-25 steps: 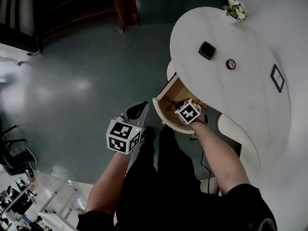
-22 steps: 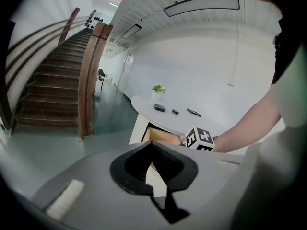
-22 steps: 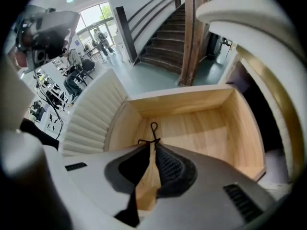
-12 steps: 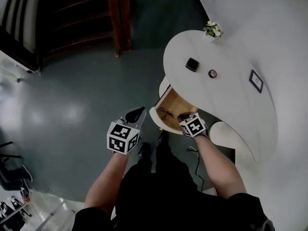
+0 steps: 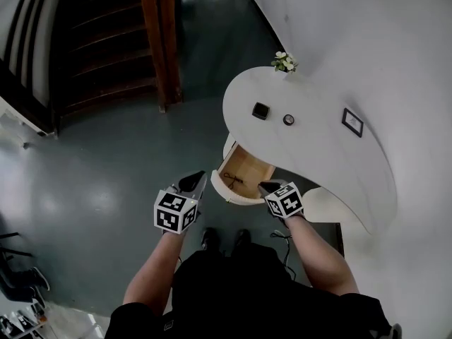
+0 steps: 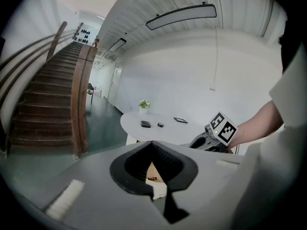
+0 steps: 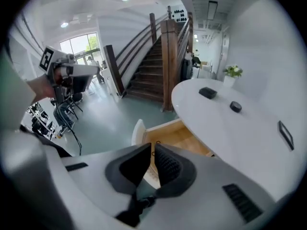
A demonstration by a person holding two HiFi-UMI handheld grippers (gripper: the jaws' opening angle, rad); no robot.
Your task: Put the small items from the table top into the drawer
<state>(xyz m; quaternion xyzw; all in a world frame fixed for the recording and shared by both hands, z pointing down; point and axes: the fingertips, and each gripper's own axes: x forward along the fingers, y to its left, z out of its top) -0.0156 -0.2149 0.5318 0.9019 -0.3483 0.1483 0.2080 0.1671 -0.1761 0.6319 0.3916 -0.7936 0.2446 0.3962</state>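
A white rounded table (image 5: 318, 154) has its wooden drawer (image 5: 247, 167) pulled open, with a thin dark item (image 5: 232, 180) lying inside. On the top rest a black square box (image 5: 260, 110), a small round item (image 5: 288, 119) and a flat dark frame (image 5: 352, 122). My left gripper (image 5: 192, 183) hangs over the floor left of the drawer, shut and empty. My right gripper (image 5: 268, 186) hovers just at the drawer's near right corner, jaws together with nothing between them. In the right gripper view the box (image 7: 208, 92) and round item (image 7: 235, 107) lie beyond the drawer (image 7: 177, 134).
A small potted flower (image 5: 284, 62) stands at the table's far edge by the white wall (image 5: 367, 41). A wooden staircase (image 5: 106, 41) rises at the far left across the grey-green floor (image 5: 106, 154). A cable (image 5: 286, 242) trails on the floor near my feet.
The table and drawer now look smaller and farther. My right gripper has drawn back from inside the drawer to its near corner. The left gripper has stayed beside the drawer.
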